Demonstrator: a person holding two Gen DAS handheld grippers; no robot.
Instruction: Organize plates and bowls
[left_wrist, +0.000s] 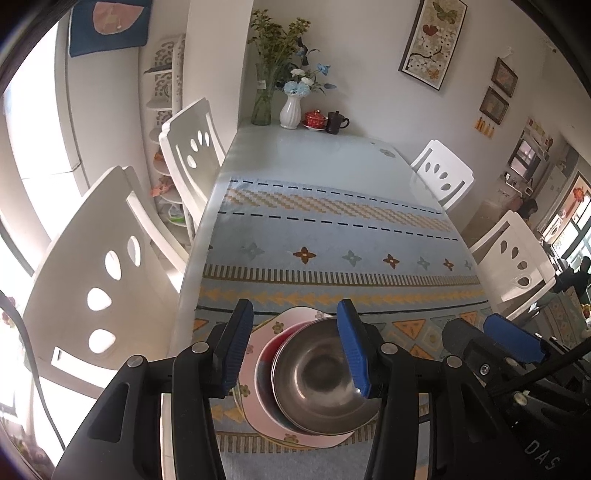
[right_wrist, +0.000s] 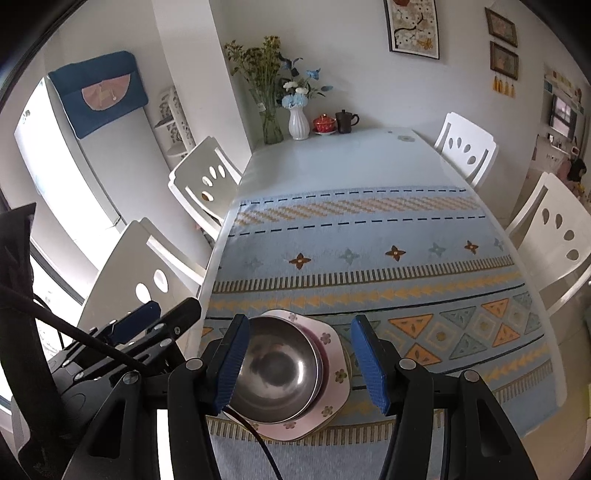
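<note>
A steel bowl (left_wrist: 325, 376) sits nested in a red bowl (left_wrist: 267, 363) on a pink floral plate (left_wrist: 255, 408); left gripper (left_wrist: 297, 349) and right gripper (right_wrist: 306, 363) hang released above the stack.

2 wrist views, side by side, angled down, close over shared steel bowl (left_wrist: 325, 376).

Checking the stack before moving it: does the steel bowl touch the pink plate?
Cannot tell. Both views show the steel bowl nested in a red bowl, hiding any contact with the pink plate.
</note>
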